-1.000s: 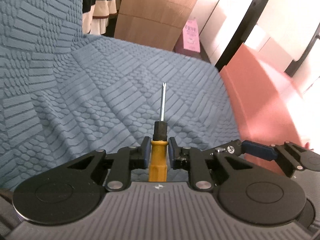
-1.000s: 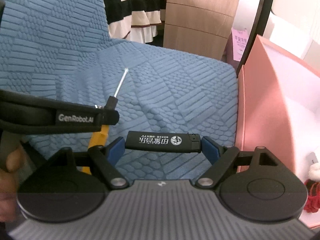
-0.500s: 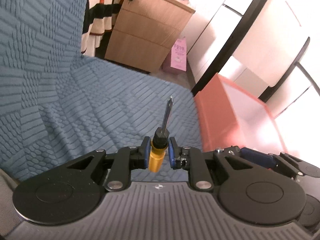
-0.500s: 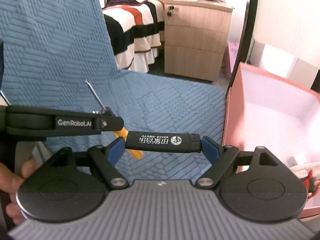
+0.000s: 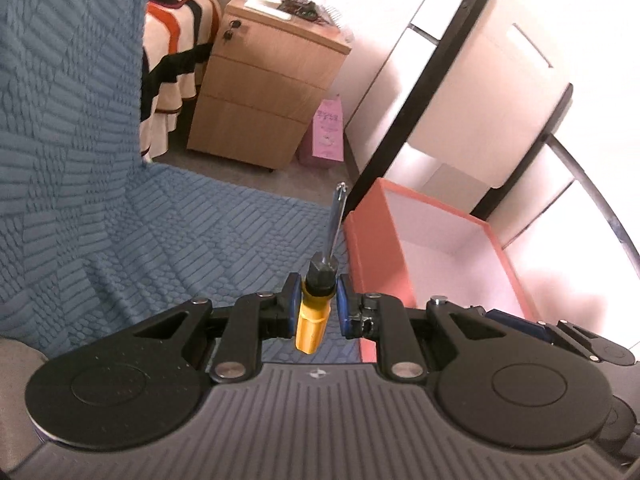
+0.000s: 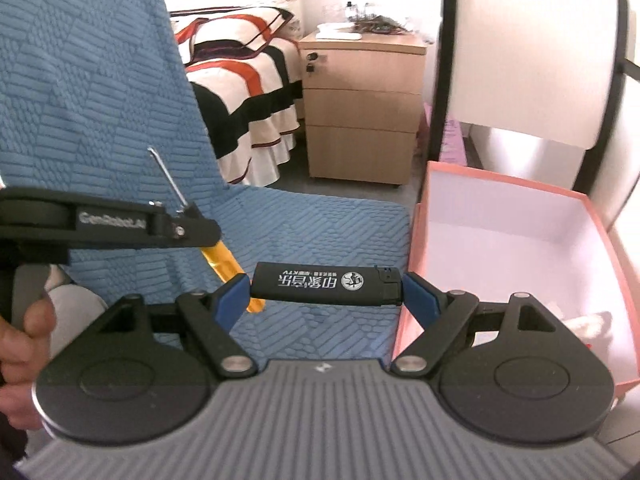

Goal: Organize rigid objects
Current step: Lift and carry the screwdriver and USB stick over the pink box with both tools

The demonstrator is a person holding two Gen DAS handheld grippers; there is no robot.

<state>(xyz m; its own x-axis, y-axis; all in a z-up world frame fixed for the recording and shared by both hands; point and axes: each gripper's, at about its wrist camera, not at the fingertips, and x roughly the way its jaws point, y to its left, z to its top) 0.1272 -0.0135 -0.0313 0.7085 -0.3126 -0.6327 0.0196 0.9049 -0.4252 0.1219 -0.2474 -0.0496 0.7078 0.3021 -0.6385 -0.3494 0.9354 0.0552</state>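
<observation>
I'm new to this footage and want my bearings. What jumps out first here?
Each gripper is carrying something: the left gripper clamps a yellow-handled screwdriver with its shaft pointing forward, and the right gripper holds a black lighter crosswise. Both hang over a blue quilted cover, with an open pink box just to the right.

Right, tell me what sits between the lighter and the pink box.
Only the right gripper's own blue pad, clamped on the lighter's end; beyond it the pink box wall starts. The right wrist view shows this.

yellow-handled screwdriver [image 5: 312, 322], black lighter [image 6: 326, 284], pink box [image 6: 516, 216]
</observation>
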